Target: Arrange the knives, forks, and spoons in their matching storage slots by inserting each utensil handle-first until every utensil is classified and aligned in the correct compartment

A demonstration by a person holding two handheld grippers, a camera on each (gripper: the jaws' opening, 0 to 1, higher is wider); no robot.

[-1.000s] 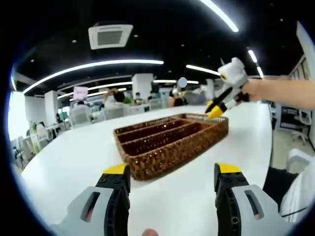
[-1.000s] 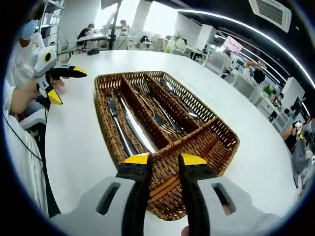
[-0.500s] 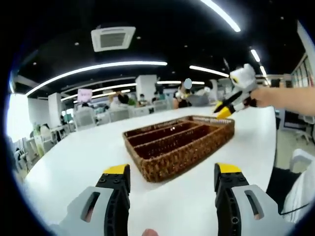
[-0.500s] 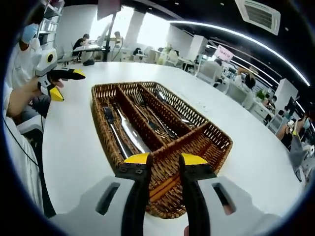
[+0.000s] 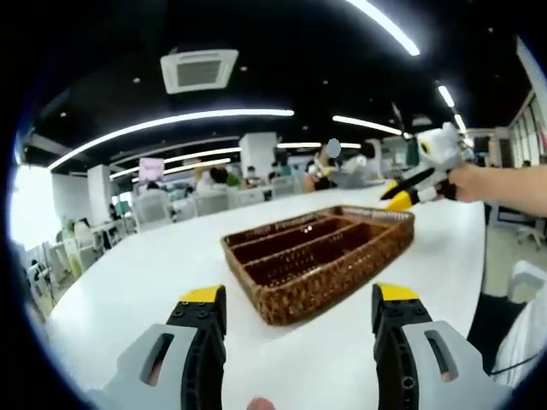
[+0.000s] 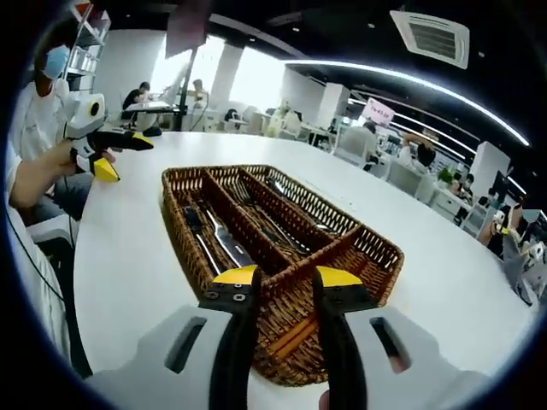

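A brown wicker cutlery basket (image 5: pixel 342 266) stands on the white table, beyond my left gripper (image 5: pixel 299 297), which is open wide with nothing between its jaws. In the right gripper view the basket (image 6: pixel 376 249) has three long compartments and a cross one nearest me. Knives (image 6: pixel 214 239) lie in the left compartment, forks (image 6: pixel 256 215) in the middle, spoons (image 6: pixel 301 203) in the right. My right gripper (image 6: pixel 286 278) hovers over the basket's near end, its jaws a little apart and holding nothing. The right gripper (image 5: pixel 408 184) also shows past the basket's far corner. The left gripper (image 6: pixel 107 149) hangs open, left of the basket.
The round white table (image 6: pixel 120 256) has bare surface all around the basket. A person's hand (image 6: pixel 47 166) and white sleeve are at its left edge. Office chairs (image 5: pixel 149 205), desks and several people stand behind the table.
Both views have tilted up and drawn back from the basket, so the cameras moved. The basket and cutlery lie as before. Neither gripper's jaws changed.
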